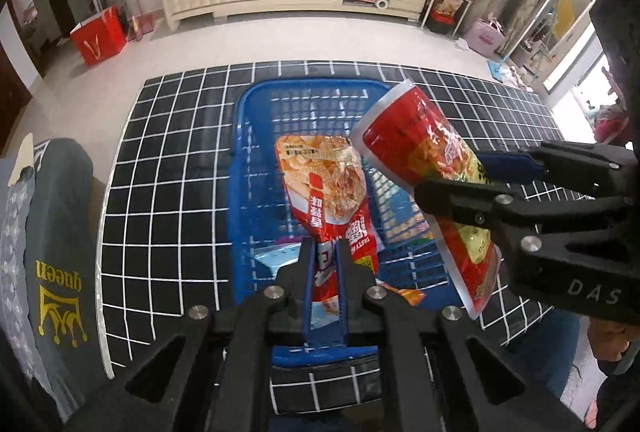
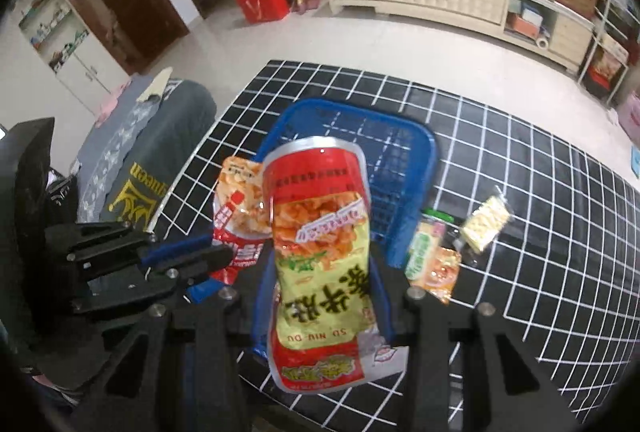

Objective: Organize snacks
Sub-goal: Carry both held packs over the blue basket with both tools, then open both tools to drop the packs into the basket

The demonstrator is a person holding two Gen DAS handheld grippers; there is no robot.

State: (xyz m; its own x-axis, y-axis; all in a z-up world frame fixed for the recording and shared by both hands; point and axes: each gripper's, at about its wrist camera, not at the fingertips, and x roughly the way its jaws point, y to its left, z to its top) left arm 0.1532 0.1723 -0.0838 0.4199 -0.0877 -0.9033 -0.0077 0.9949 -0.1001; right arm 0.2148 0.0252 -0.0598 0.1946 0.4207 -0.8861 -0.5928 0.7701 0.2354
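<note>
Foil bags, light and crushable, are hanging over the basket [image 1: 256,104]: left gripper [image 1: 323,296] pinching the orange bag [image 1: 324,184] by its end seam, right gripper [image 2: 324,316] clamping the red bag [image 2: 320,232] likewise.

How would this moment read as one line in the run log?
left hand-held gripper: shut on red-and-white snack bag | right hand-held gripper: shut on red-and-yellow snack bag | both above blue plastic basket
</note>
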